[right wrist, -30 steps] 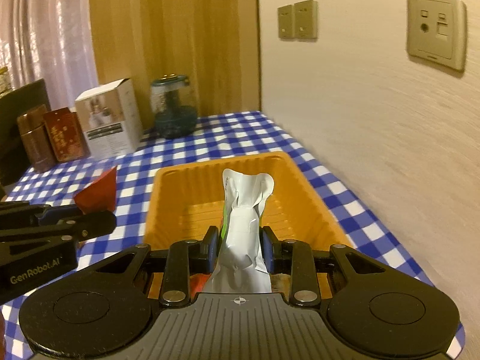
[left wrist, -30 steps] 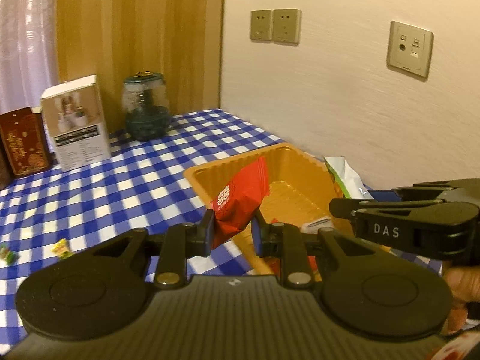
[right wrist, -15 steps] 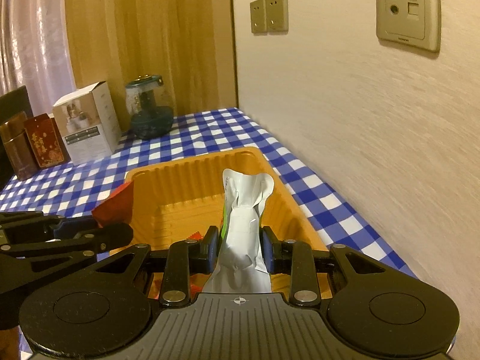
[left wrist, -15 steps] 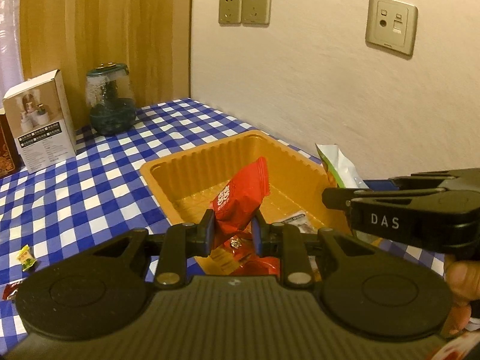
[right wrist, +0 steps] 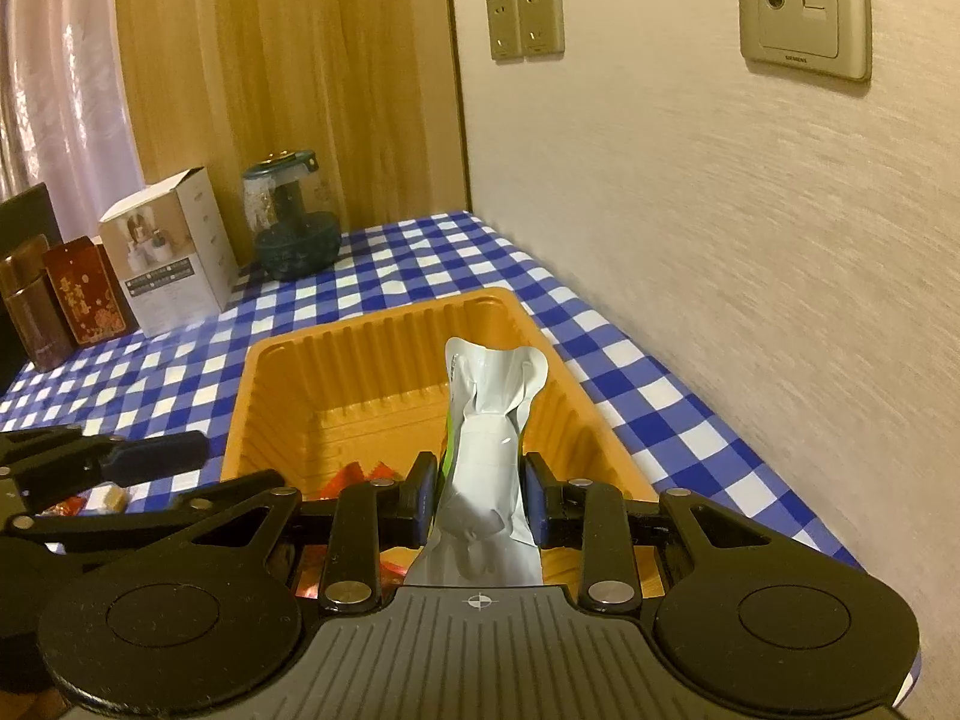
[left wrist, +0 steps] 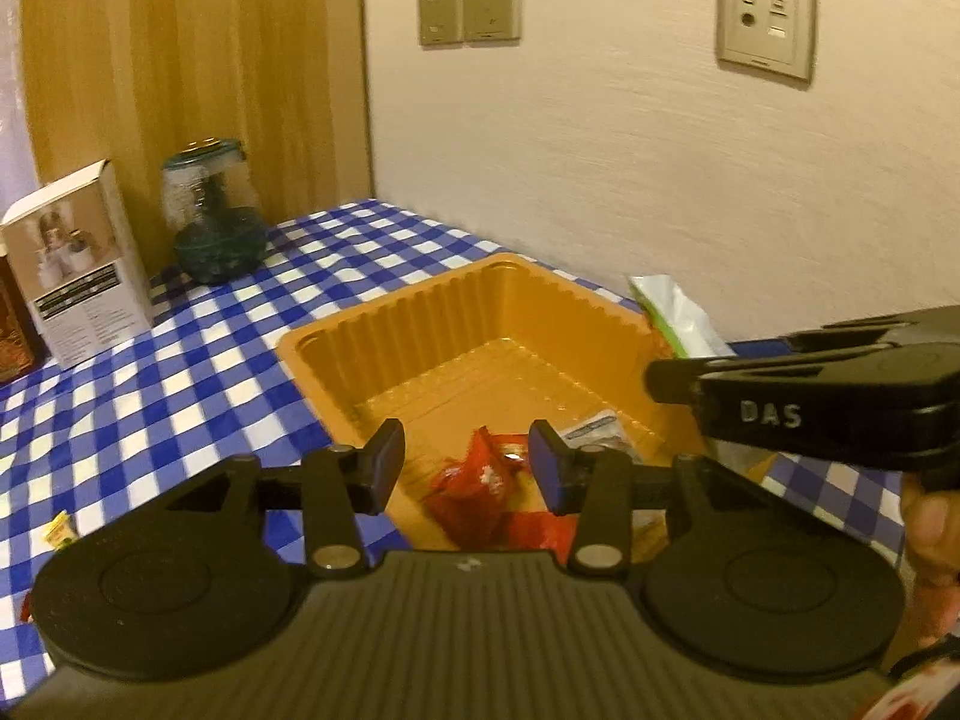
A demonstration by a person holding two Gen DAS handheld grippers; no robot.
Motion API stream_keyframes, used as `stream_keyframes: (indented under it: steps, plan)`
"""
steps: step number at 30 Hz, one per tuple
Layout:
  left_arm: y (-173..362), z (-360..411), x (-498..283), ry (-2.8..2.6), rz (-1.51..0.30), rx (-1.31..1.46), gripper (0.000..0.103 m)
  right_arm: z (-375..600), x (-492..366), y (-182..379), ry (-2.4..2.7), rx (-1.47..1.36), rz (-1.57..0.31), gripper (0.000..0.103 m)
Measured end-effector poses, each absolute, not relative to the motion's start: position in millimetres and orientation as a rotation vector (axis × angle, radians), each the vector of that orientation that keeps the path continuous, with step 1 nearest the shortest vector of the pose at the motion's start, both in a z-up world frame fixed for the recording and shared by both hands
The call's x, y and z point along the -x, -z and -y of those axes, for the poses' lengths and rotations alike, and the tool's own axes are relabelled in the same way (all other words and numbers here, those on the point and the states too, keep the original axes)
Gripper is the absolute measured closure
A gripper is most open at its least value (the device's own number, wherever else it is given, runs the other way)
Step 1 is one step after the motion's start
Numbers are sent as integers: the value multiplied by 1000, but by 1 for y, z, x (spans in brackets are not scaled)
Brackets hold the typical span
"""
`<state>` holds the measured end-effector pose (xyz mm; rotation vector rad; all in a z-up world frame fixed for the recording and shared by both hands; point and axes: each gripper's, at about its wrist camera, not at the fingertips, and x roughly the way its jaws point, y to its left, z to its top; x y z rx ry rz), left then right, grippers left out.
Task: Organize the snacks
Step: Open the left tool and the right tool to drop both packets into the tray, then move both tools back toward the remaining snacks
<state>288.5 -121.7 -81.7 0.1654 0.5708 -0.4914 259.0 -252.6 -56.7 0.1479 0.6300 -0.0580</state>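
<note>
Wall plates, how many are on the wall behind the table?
3: two matching socket plates side by side near the wooden panel, and a larger data plate further right. More may lie outside the views.

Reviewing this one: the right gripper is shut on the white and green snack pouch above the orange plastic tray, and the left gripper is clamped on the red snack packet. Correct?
Not quite. The left gripper has just been opening; nothing sits between its pads, and the red snack packet lies in the orange plastic tray, as the left wrist view shows. The right gripper is shut on the white and green snack pouch.
</note>
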Motion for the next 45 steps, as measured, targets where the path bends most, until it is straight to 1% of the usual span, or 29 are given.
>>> stream_keyframes:
  steps: [10, 23, 24, 25, 26, 27, 41, 45]
  plan:
    - [78, 92, -298, 406, -601, -79, 61, 248, -261, 57, 30, -156, -630, 72]
    - [82, 86, -299, 387, -631, -71, 61, 238, -266, 58, -32, -132, -603, 72]
    - [83, 86, -300, 387, -637, -66, 61, 237, -267, 59, -40, -125, -604, 68]
    - [83, 85, -300, 387, -639, -61, 61, 235, -268, 60, -39, -119, -608, 60]
    - [83, 84, -300, 386, -639, -59, 61, 235, -268, 60, -37, -126, -609, 45]
    - [82, 83, -300, 385, -639, -60, 61, 236, -268, 60, -36, -140, -604, 41]
    - [83, 76, -299, 376, -646, -54, 61, 237, -266, 58, -15, -162, -600, 41]
    - [82, 72, -298, 372, -642, -40, 57, 237, -266, 58, -20, -164, -594, 41]
